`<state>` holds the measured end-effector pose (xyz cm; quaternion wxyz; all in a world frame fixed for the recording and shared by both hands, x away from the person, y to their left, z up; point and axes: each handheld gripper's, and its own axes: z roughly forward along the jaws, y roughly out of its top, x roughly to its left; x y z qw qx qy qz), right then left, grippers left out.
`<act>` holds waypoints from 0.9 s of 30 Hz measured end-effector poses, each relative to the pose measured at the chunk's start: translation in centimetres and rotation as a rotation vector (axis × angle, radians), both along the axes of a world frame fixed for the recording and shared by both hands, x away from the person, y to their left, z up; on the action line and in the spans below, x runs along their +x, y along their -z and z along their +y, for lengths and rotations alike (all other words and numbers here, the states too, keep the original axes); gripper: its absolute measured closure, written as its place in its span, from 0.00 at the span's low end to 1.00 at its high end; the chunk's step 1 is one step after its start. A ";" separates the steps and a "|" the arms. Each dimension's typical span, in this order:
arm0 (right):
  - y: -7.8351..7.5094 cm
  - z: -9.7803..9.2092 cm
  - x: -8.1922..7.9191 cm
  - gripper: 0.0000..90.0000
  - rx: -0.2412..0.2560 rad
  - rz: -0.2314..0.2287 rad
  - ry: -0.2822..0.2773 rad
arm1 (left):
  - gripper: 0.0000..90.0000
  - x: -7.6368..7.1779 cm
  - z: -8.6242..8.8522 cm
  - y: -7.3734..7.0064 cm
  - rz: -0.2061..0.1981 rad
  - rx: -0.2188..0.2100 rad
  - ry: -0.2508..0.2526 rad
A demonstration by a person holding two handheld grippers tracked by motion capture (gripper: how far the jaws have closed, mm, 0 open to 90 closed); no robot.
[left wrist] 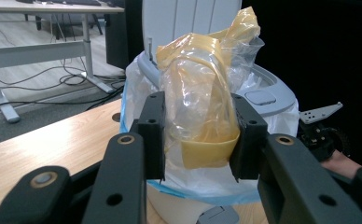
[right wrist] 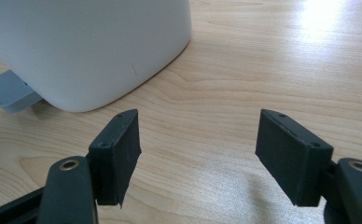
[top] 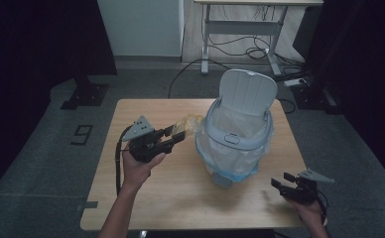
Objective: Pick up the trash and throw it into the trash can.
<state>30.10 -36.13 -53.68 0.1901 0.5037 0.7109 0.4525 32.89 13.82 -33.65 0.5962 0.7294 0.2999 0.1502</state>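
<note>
A white pedal bin (top: 237,136) with its lid up and a clear liner stands on the wooden table (top: 146,198). My left gripper (top: 179,136) is shut on a crumpled clear and yellow plastic wrapper (top: 189,122), held just left of the bin's rim. In the left gripper view the plastic wrapper (left wrist: 200,100) bulges up between the two pads (left wrist: 152,133), with the bin (left wrist: 263,100) right behind it. My right gripper (top: 281,180) stands open near the table's front right corner. In the right gripper view its gripper (right wrist: 198,154) is empty above the bare table, facing the bin's base (right wrist: 86,51) and its grey pedal (right wrist: 13,91).
A white desk frame (top: 240,29) with trailing cables stands on the floor beyond the table. Dark curtains close in both sides. Bare table surface lies in front of the bin and along the left side.
</note>
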 end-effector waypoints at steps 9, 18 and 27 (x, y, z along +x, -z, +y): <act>0.0 -0.2 0.0 0.33 0.005 -0.002 0.002 | 0.70 0.9 -1.3 -0.8 0.000 0.009 0.016; 0.0 -0.1 0.0 0.33 0.002 0.002 0.000 | 0.70 1.6 -2.3 -1.7 -0.008 0.017 0.030; 0.0 -0.2 0.0 0.33 0.001 0.006 0.000 | 0.70 2.5 -3.1 -2.0 0.007 0.011 0.043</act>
